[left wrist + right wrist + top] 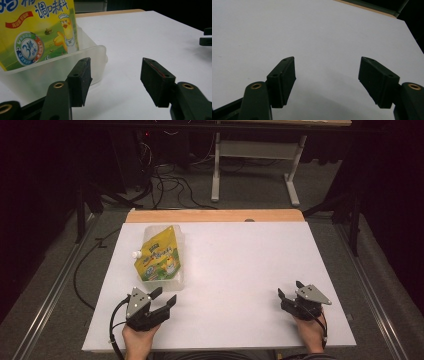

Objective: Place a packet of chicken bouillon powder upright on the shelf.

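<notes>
One yellow pouch [159, 258] stood inside one clear plastic tub [176, 281] on the white bench [240, 270], toward its left side. Two grippers sat at the near edge. The left gripper [164, 299] was just beside the tub's near corner, jaws wide apart with nothing between them. The right gripper [289, 290] was well apart from the tub at the bench's right, jaws also spread, holding nothing.
</notes>
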